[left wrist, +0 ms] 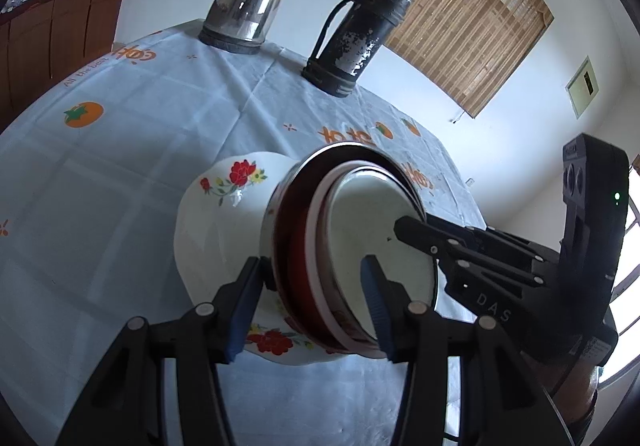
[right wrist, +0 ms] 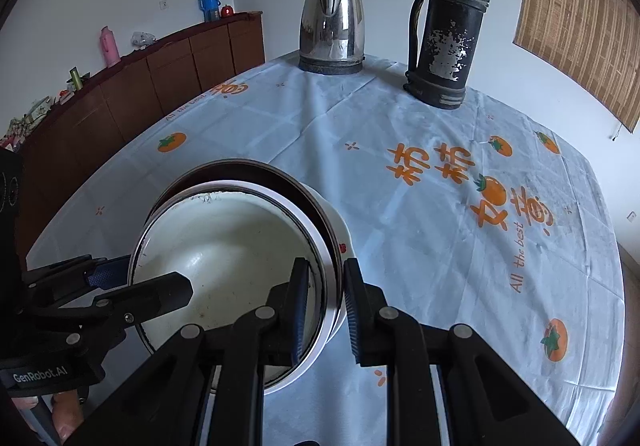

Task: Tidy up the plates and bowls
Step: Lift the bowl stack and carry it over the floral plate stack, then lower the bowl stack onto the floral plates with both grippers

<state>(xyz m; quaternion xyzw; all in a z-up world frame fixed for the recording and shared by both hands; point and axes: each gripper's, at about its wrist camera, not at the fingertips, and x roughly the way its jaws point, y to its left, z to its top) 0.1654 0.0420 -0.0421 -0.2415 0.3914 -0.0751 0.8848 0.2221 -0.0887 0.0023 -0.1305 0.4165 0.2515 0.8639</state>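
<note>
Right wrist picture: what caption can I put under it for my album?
Both grippers, right and left, clamp a stack of bowls by its rims above the persimmon tablecloth.

2 wrist views look down, close — both share the stacked bowls (left wrist: 352,246).

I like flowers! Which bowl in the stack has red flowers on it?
The outermost white bowl. Its outside has painted red flowers; the red-sided bowl and cream bowl nested inside have none.

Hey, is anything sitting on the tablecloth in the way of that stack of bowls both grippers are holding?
Nothing visible. The stack of bowls is gripped by the left gripper and right gripper. The tablecloth around it is bare; the kettle and thermos stand at the far edge.
</note>
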